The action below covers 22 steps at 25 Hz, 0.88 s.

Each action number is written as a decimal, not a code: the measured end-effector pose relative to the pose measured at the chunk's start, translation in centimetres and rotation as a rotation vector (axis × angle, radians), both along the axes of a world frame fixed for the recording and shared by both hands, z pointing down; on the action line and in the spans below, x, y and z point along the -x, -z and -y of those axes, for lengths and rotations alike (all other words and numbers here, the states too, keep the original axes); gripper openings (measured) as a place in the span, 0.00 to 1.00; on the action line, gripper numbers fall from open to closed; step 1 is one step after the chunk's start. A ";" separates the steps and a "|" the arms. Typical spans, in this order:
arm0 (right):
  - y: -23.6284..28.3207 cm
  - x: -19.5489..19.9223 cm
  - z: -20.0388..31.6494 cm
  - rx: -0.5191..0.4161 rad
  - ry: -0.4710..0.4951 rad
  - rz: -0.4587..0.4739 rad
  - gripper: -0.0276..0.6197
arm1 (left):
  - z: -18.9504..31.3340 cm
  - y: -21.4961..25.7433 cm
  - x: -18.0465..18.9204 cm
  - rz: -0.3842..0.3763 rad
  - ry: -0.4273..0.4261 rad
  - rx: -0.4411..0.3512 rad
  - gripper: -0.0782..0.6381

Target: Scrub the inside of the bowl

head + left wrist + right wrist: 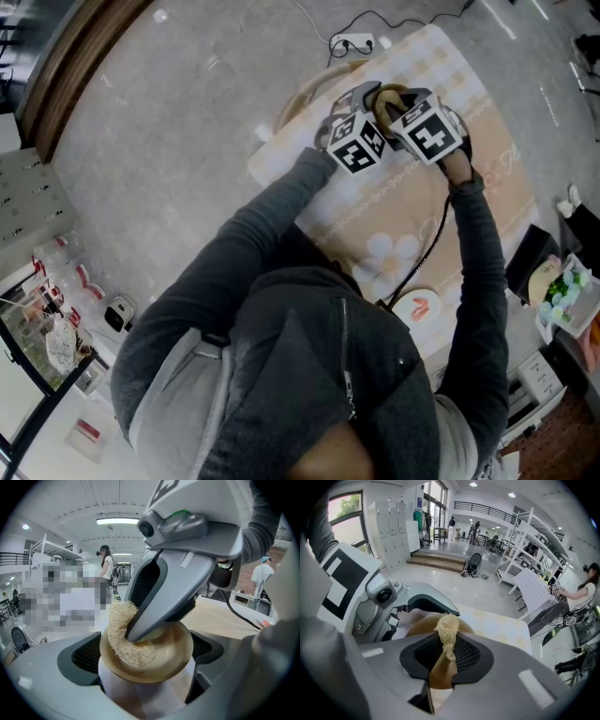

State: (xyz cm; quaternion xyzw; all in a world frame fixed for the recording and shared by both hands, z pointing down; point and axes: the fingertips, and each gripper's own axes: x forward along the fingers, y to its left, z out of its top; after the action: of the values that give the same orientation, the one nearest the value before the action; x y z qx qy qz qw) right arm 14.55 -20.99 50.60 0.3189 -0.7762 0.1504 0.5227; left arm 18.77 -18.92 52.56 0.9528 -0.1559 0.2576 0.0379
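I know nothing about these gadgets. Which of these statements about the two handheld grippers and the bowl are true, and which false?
1. The right gripper pinches a pale fibrous scrubber. True.
2. The left gripper is empty. False: a tan round bowl sits clamped between its jaws.
3. The scrubber presses against the bowl's inside. True.
4. The scrubber is a blue foam sponge. False: it is a straw-coloured tangle of fibres.

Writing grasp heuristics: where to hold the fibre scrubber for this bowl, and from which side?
I'd pinch the scrubber across its thickness, entering through the mouth of the bowl, as the right hand-held gripper does: the pad looks flat and floppy, so loose fibre curls round the tips onto the inner wall.
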 end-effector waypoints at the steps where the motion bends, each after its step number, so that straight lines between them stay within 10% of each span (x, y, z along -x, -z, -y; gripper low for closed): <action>1: 0.0 -0.2 0.0 -0.006 -0.002 -0.004 0.14 | 0.0 0.0 0.0 0.000 0.000 0.000 0.92; 22: 0.3 -1.5 -0.4 -0.067 -0.081 -0.036 0.14 | -0.2 -0.3 0.3 0.013 0.002 0.023 0.93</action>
State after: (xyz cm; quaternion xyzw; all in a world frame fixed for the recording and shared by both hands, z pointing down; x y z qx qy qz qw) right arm 16.04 -20.59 50.29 0.3700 -0.7577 0.1397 0.5191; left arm 18.49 -18.67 52.82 0.9505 -0.1542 0.2654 0.0484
